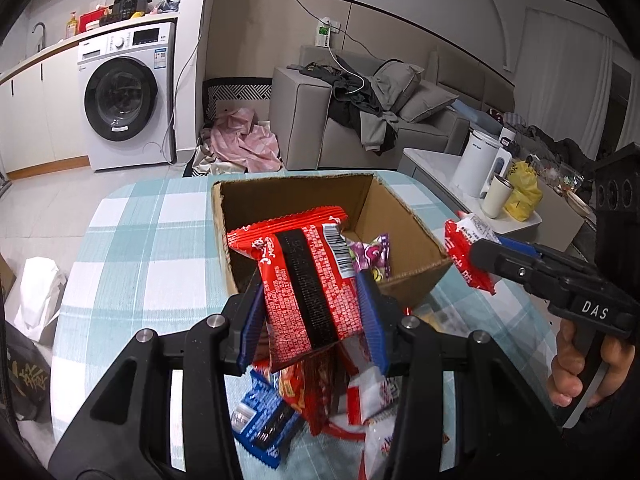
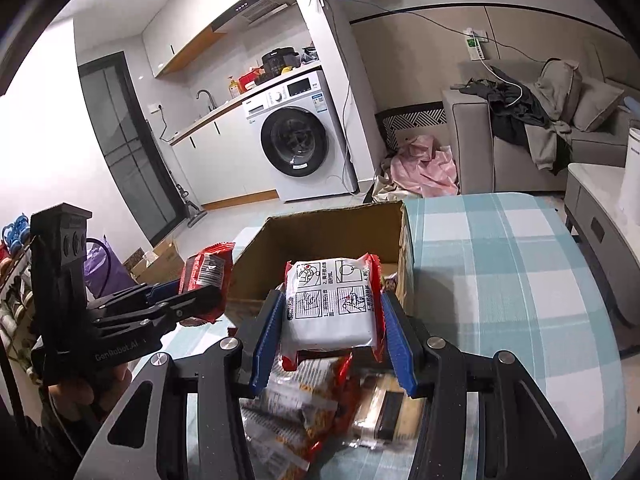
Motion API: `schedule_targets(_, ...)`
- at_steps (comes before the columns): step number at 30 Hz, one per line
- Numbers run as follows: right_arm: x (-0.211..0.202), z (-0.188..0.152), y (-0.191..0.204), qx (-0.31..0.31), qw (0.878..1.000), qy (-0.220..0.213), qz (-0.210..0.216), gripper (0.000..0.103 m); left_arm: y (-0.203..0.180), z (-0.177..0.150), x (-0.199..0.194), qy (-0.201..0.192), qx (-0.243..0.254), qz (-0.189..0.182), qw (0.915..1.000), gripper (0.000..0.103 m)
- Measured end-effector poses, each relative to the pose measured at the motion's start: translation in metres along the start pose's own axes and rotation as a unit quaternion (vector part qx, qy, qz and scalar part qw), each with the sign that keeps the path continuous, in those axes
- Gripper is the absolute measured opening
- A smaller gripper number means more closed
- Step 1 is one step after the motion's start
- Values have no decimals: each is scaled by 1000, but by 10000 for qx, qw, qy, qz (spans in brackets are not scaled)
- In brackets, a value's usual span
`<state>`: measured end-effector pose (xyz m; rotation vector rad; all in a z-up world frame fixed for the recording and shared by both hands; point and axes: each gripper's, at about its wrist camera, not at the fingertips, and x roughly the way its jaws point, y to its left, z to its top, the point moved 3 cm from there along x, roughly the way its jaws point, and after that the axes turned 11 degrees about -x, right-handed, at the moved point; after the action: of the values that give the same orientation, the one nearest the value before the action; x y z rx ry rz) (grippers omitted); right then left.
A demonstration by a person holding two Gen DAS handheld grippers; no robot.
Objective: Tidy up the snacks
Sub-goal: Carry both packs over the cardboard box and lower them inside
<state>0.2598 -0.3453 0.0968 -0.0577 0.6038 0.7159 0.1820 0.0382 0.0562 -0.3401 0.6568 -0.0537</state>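
Both tongs gripping packets: left (image 1: 314, 316) red packet (image 1: 304, 276), right (image 2: 334, 338) white packet (image 2: 330, 306), near box (image 1: 404, 216).

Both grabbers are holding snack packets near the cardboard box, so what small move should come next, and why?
Probably carry the left gripper forward over the open brown cardboard box and release. It grips a red snack packet with a black stripe at the box's near edge, and a purple packet already lies inside.

one cardboard box (image 1: 404, 236), two held snack packets (image 1: 304, 276), (image 2: 332, 304)
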Motion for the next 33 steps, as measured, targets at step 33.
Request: schedule_targets(33, 66, 30, -7, 180, 9997, 145, 11, 49, 8, 33, 83, 220, 104, 192, 9995, 41)
